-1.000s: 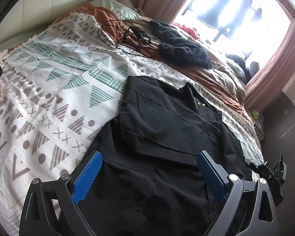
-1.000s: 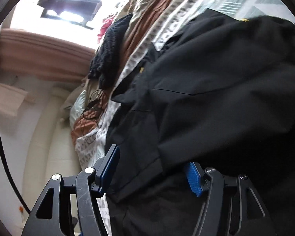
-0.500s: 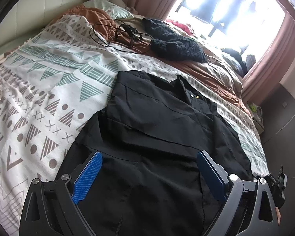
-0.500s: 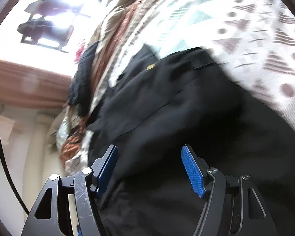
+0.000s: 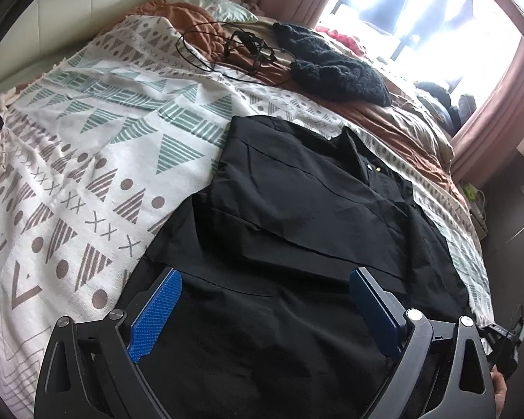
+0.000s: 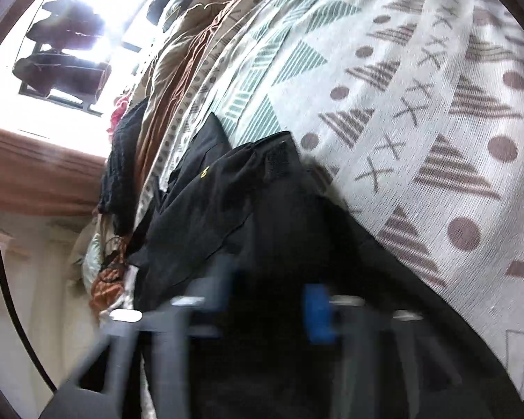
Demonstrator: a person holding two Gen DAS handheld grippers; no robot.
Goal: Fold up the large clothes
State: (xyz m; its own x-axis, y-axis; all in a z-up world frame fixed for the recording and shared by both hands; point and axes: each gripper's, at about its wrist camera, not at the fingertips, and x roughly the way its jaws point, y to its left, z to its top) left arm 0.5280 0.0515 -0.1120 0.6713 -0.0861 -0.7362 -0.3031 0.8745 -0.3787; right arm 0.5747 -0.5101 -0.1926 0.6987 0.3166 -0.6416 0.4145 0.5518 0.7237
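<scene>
left wrist view: on the bed, a patterned blanket (image 5: 87,160) covers the near side; a black cable (image 5: 227,49) and a dark knitted sweater (image 5: 335,70) lie toward the far edge by the window (image 5: 419,17). the black shirt (image 5: 297,227) lies flat on the blanket's right part, sides folded in, collar away. the left gripper (image 5: 263,300) hovers over its hem, fingers wide, holding nothing.

right wrist view: blurred. the shirt (image 6: 248,209) is bunched; a small yellow mark (image 6: 204,173) is unreadable. the right gripper (image 6: 269,310) is smeared; i cannot tell its state.
</scene>
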